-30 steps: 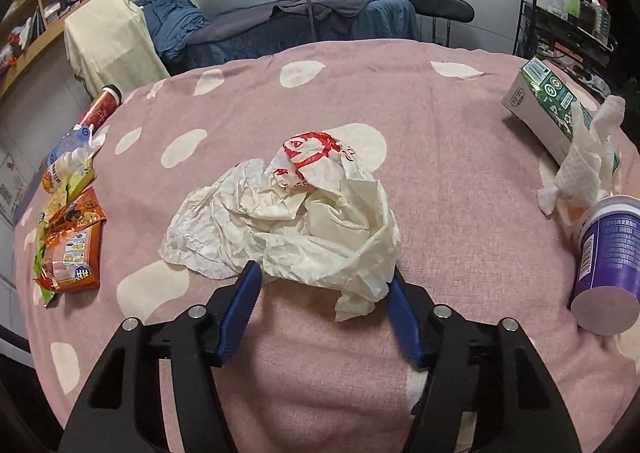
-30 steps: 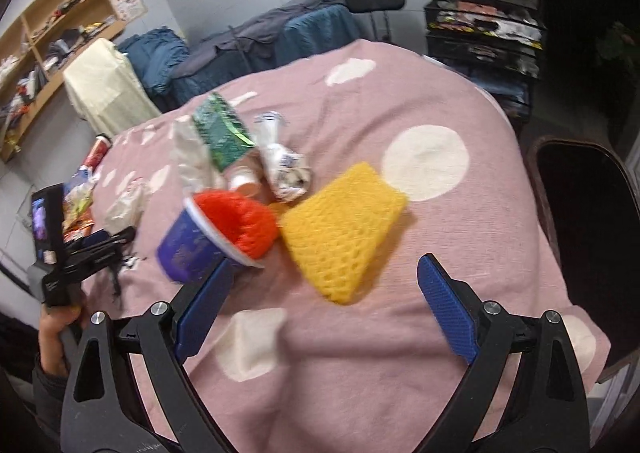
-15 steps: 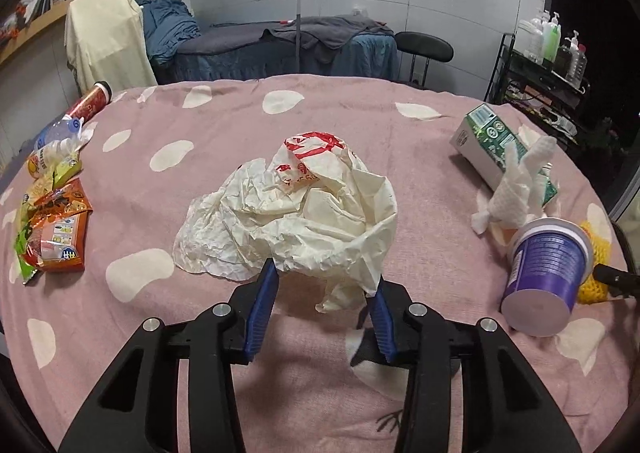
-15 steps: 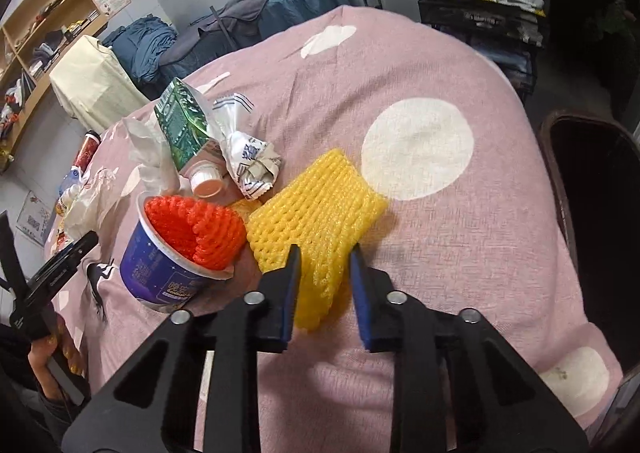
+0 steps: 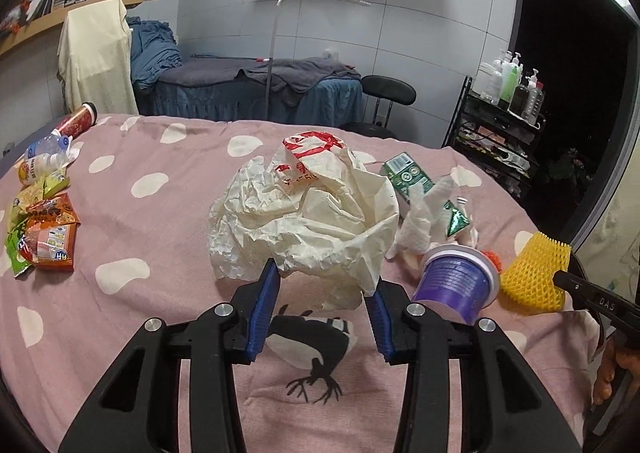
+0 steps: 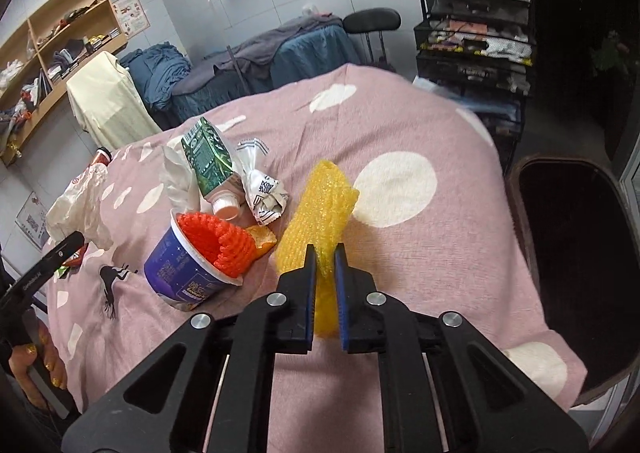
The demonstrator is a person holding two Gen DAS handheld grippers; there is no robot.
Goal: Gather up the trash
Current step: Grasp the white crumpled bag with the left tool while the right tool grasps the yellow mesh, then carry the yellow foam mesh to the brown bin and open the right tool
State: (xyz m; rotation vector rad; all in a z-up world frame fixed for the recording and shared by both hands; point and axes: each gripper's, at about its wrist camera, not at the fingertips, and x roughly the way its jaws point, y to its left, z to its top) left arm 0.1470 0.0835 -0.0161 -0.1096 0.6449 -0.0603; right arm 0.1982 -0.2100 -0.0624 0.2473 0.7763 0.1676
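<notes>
My left gripper (image 5: 320,285) is shut on the near edge of a crumpled white plastic bag (image 5: 312,213) with red print, and the bag hangs bunched above the pink spotted tablecloth (image 5: 160,293). My right gripper (image 6: 324,253) has its jaws closing on a yellow foam net (image 6: 320,209); both pads press the net, which stands up on end. Left of it lies a purple cup (image 6: 180,269) on its side with a red foam net (image 6: 218,245) inside. Behind the cup are a green carton (image 6: 206,161), white tissue (image 6: 176,177) and a crumpled wrapper (image 6: 262,189).
Snack packets (image 5: 44,237), a plastic bottle (image 5: 44,157) and a red can (image 5: 78,123) lie along the table's left edge. A dark chair (image 6: 572,253) stands close at the right edge. A black rack (image 6: 476,33) with bottles is behind it.
The left gripper narrowed onto the white bag and raised it off the cloth. The right gripper went from wide open to pinching the yellow foam net, which now stands on end.
</notes>
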